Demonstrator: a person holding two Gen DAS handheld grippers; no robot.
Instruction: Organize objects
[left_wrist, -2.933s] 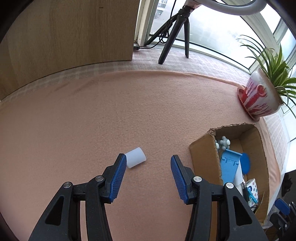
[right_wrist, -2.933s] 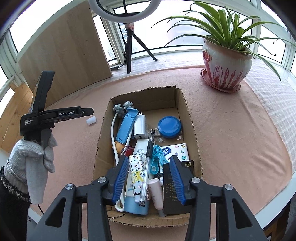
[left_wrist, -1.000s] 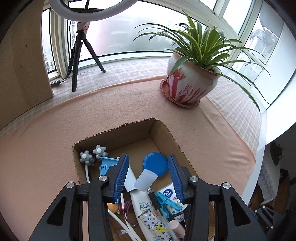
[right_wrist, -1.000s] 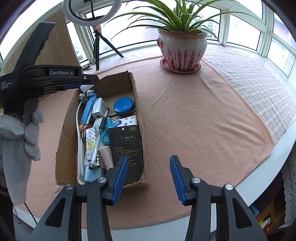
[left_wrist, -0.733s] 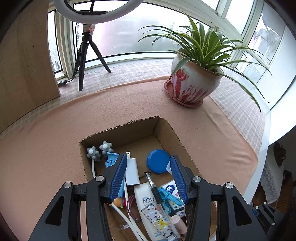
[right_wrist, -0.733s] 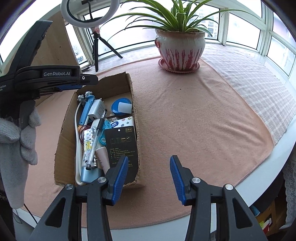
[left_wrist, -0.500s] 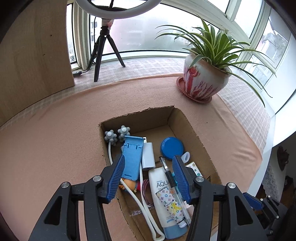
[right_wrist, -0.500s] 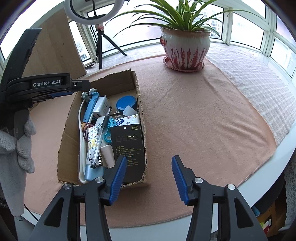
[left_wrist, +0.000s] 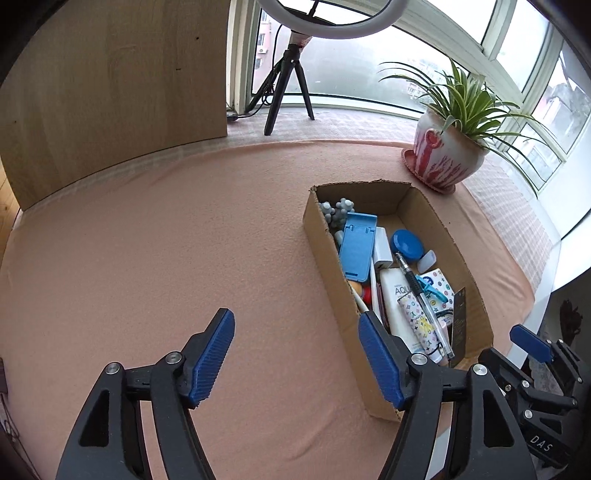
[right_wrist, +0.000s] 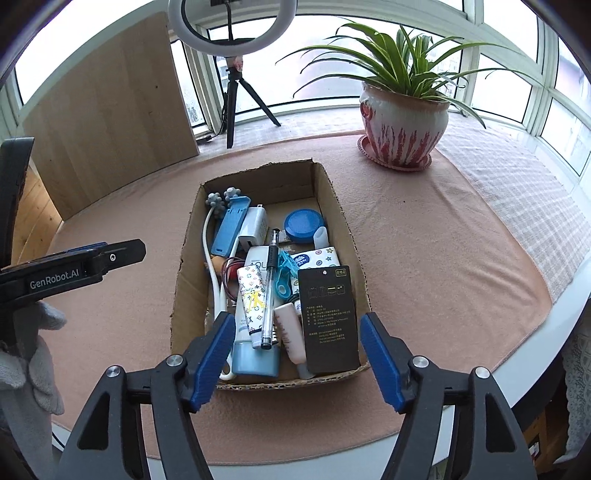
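Cardboard box (right_wrist: 269, 280) at frame centre in the right view, filled with small items.
Left gripper (left_wrist: 295, 356) and right gripper (right_wrist: 297, 356) are both empty, jaws opening. Judged step: clear the box, then scan the peach felt worktop (left_wrist: 155, 251) for strays before retiring. Plant (right_wrist: 402, 125) upper right, ring light (right_wrist: 232, 22) top centre, windows behind.
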